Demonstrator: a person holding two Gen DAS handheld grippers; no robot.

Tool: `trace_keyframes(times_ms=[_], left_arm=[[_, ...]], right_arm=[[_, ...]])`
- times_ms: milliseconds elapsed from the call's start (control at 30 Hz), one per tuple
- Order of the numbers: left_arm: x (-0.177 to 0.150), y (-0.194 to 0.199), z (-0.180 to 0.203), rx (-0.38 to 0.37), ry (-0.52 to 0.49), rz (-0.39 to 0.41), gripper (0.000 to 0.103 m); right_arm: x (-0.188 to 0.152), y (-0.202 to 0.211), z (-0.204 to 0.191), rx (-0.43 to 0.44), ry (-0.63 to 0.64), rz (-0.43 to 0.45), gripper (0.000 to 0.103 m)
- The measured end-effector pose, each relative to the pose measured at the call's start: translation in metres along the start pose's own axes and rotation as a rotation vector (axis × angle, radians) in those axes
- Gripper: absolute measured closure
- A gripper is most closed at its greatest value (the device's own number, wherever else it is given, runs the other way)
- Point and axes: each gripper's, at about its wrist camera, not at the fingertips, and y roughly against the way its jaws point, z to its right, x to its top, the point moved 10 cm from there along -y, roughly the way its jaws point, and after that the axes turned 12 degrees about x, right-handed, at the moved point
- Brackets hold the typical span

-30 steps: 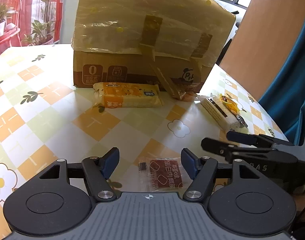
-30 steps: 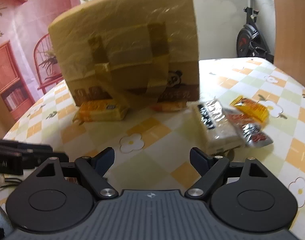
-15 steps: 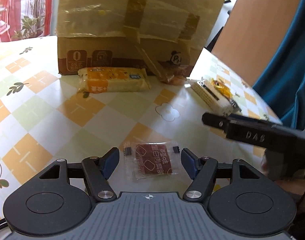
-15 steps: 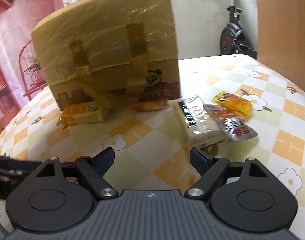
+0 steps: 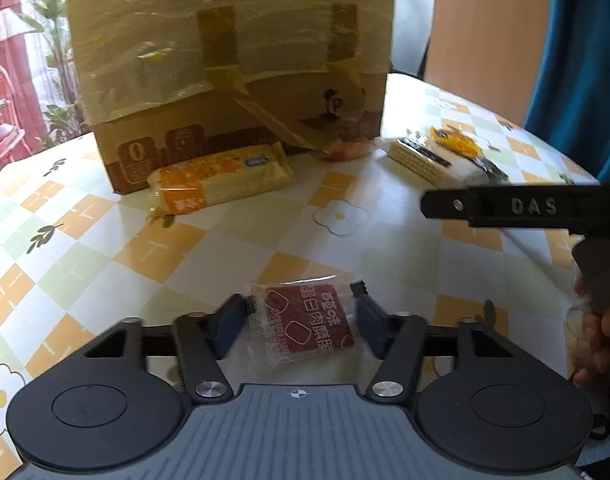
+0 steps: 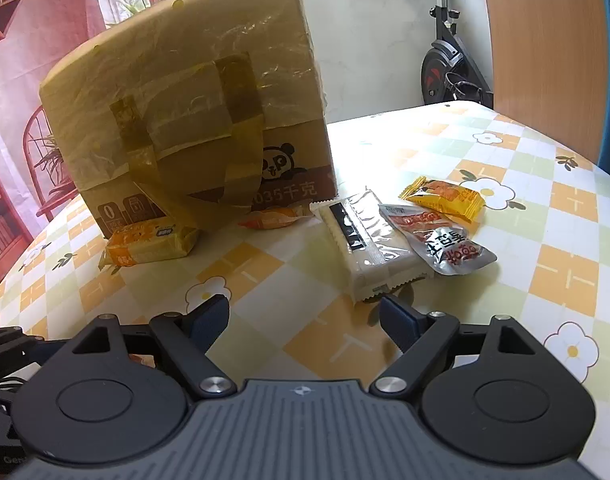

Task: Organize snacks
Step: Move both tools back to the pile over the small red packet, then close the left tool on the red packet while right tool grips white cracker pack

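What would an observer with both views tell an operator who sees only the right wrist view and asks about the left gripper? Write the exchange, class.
Operator: I see only black linkage at my lower left. What is the left gripper over?
Observer: The left gripper has a small clear packet with a red square lying between its fingers.
Operator: Is it clamped?
Observer: No. The jaws stand apart, one finger at each end of the packet. I cannot tell whether they touch it.
Operator: How does my right gripper look from there?
Observer: Side-on, the right gripper appears raised off the tablecloth, with a hand holding it at the frame's right edge.
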Motion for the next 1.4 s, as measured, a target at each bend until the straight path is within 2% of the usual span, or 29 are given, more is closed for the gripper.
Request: trace_keyframes(times_ms=[33,200,367,467,800,933,1067,1200,1267,1400], left_arm=[[0.001,0.000,-0.004,-0.005,0.020,-0.001,0.050],[0.002,-0.004,-0.021,0.021,0.073,-0.005,0.052],[0.004,-0.002,-0.036,0.029,0.142,0.002,0.068],[0.007,0.000,-0.043,0.050,0.159,0.017,0.071],[0.004,-0.007,-0.081,0.116,0.254,0.005,0.071],[0.001,-0.012,-0.091,0.114,0.301,-0.008,0.069],[0.003,-0.014,-0.090,0.118,0.294,-0.002,0.069],[0.002,-0.015,-0.090,0.116,0.289,0.008,0.068],[0.002,-0.015,-0.090,0.117,0.284,0.012,0.068],[0.003,-0.015,-0.090,0.114,0.278,0.020,0.066]], right_arm=[[0.000,0.000,0.001,0.000,-0.003,0.000,0.018],[-0.001,-0.001,0.003,0.000,-0.019,-0.004,0.018],[-0.002,-0.001,0.002,0.000,-0.017,-0.004,0.018],[-0.001,-0.001,0.003,-0.002,-0.018,-0.001,0.018],[0.016,0.005,0.003,-0.028,0.058,0.041,0.018],[0.024,-0.001,0.008,-0.031,0.101,0.041,0.020],[0.028,-0.009,0.012,-0.016,0.106,0.018,0.023],[0.033,-0.022,0.008,0.011,0.162,-0.006,0.023],[0.034,-0.030,0.012,0.008,0.150,-0.028,0.023],[0.043,-0.037,0.021,-0.011,0.135,-0.017,0.023]])
